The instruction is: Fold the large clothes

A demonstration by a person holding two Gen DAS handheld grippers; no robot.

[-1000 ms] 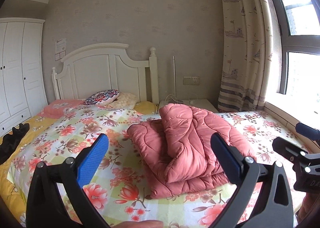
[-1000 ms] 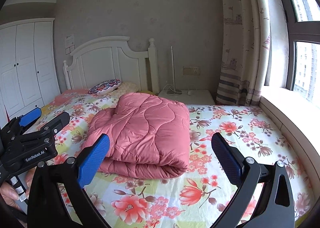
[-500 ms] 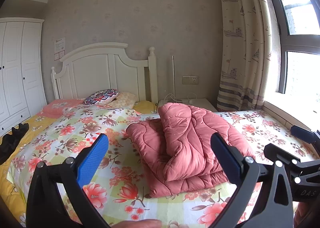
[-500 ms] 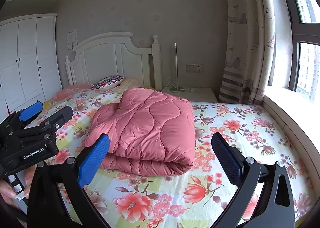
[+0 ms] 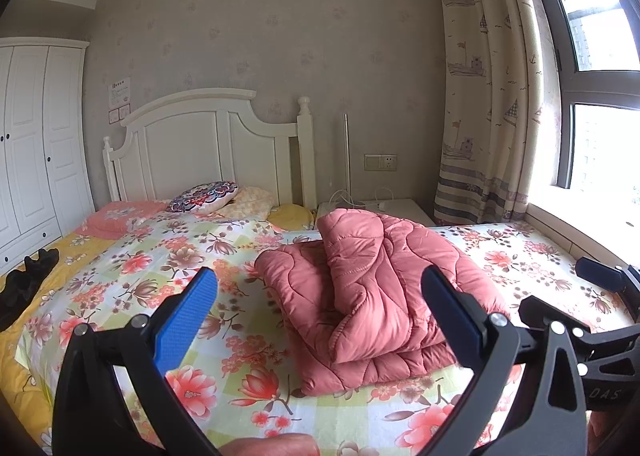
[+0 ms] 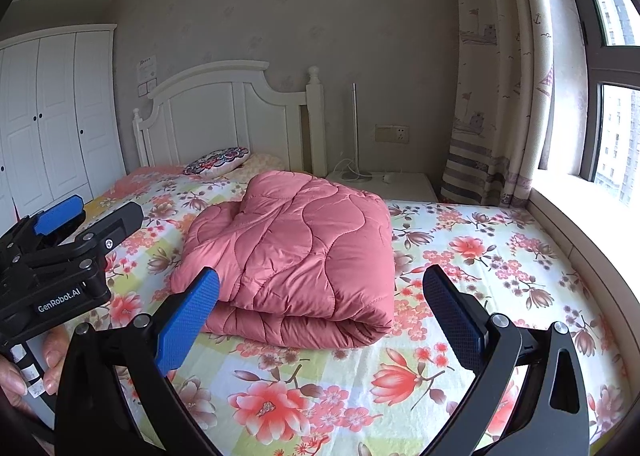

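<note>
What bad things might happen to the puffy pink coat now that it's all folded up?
The pink quilted coat is puffy and nothing holds it: both the left gripper and the right gripper are open and off it, so the top fold may spring open. In the left view the top layer sits skewed and might slide. A careless grab could drag the flowered sheet.

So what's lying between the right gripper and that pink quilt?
Nothing but bare floral bedsheet; the right wrist view shows it between the open right gripper and the pink quilt.
</note>
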